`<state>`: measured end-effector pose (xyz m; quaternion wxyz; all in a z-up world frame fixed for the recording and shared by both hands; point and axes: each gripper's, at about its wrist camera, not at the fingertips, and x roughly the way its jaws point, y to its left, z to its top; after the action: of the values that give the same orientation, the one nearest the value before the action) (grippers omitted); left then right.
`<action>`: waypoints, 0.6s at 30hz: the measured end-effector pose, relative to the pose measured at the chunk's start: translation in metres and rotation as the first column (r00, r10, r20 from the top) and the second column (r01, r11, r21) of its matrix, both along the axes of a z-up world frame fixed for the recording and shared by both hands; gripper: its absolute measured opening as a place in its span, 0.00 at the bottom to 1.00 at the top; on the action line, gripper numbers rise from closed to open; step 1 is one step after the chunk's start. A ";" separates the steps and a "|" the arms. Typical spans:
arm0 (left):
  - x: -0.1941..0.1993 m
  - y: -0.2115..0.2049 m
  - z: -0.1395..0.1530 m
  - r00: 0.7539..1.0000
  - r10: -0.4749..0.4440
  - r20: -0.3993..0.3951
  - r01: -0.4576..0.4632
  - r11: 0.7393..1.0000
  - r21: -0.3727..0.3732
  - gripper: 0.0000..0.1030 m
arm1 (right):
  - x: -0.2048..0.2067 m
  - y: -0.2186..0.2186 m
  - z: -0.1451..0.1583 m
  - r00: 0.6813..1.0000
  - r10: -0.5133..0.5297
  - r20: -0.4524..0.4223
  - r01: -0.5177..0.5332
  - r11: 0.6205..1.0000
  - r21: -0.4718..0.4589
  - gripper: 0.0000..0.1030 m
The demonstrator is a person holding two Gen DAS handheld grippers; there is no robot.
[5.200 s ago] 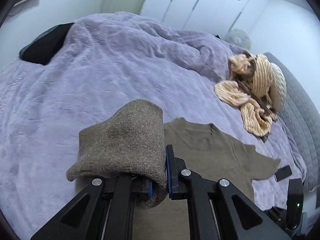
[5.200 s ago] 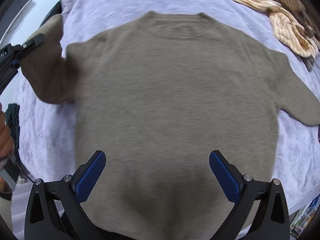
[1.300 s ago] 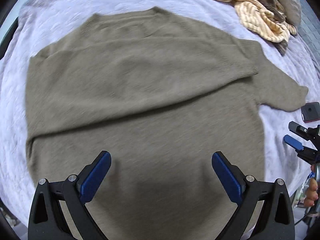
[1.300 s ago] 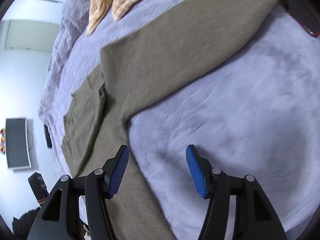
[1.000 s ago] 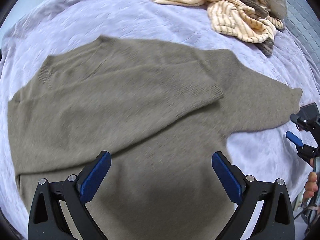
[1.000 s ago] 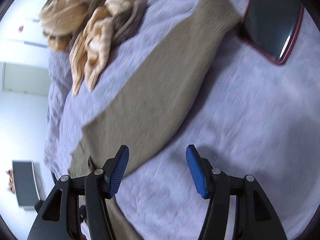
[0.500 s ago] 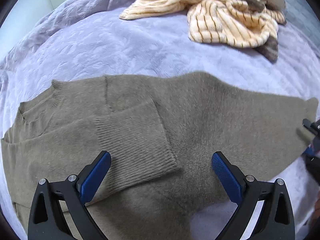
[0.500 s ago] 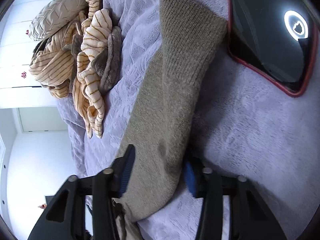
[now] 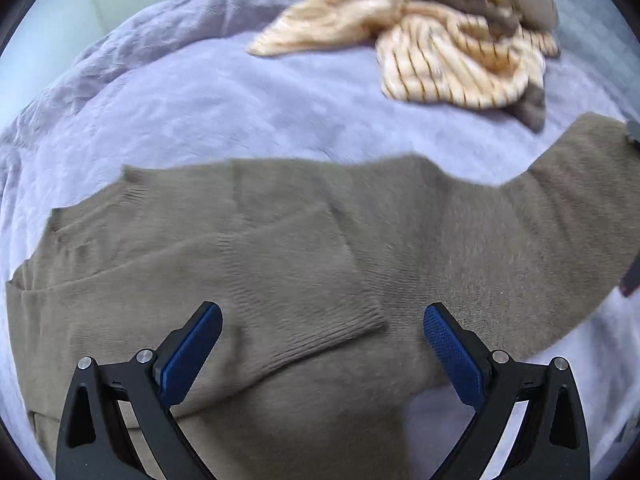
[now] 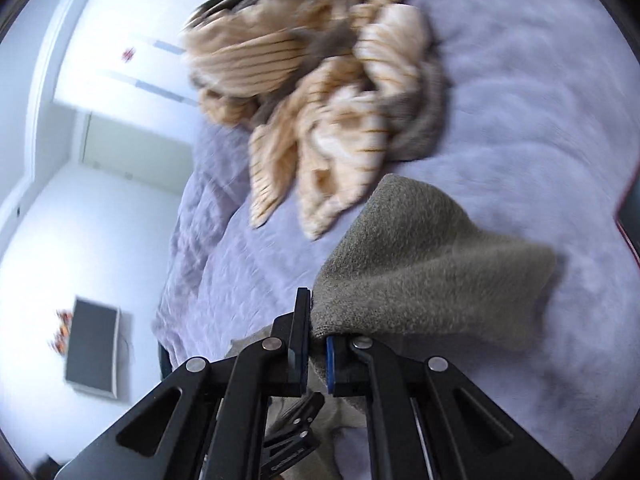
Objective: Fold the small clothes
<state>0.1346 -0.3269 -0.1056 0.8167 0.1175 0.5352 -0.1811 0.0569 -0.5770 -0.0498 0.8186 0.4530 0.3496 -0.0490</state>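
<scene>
An olive-brown knit sweater (image 9: 280, 240) lies on the lilac bed cover, one sleeve folded across its chest with the cuff (image 9: 320, 320) between my left fingers. My left gripper (image 9: 320, 344) is open just above the sweater and holds nothing. The other sleeve (image 9: 580, 220) stretches to the right and lifts off the bed. My right gripper (image 10: 318, 340) is shut on that sleeve (image 10: 420, 260) near its cuff and holds it raised.
A heap of cream striped clothes (image 9: 440, 52) lies at the far side of the bed, also in the right wrist view (image 10: 320, 100). A dark phone with a red edge (image 10: 630, 216) lies at the right. The lilac bed cover (image 9: 200, 108) spreads all around.
My right gripper closed on the sweater's free sleeve and lifted it off the bed. My left gripper moved toward the right side of the sweater and stayed open.
</scene>
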 end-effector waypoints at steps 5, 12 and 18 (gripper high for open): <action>0.010 0.079 0.027 0.998 0.050 0.025 -0.049 0.998 -0.028 0.98 | 0.052 0.091 0.038 0.979 0.204 -0.003 -0.201 0.961 -0.190 0.07; 0.020 0.222 0.029 0.976 0.218 0.015 -0.218 0.976 0.025 0.98 | 0.111 0.270 0.019 0.846 0.515 -0.137 -0.526 0.764 -0.372 0.06; 0.013 0.323 0.015 0.938 0.346 -0.017 -0.344 0.936 0.079 0.98 | 0.120 0.407 -0.065 0.689 0.639 -0.341 -0.723 0.571 -0.390 0.08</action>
<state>0.1476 -0.0040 -0.0901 0.8225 0.0496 0.5663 -0.0164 0.1765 -0.1696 -0.1152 0.8291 0.0512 0.5373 0.1461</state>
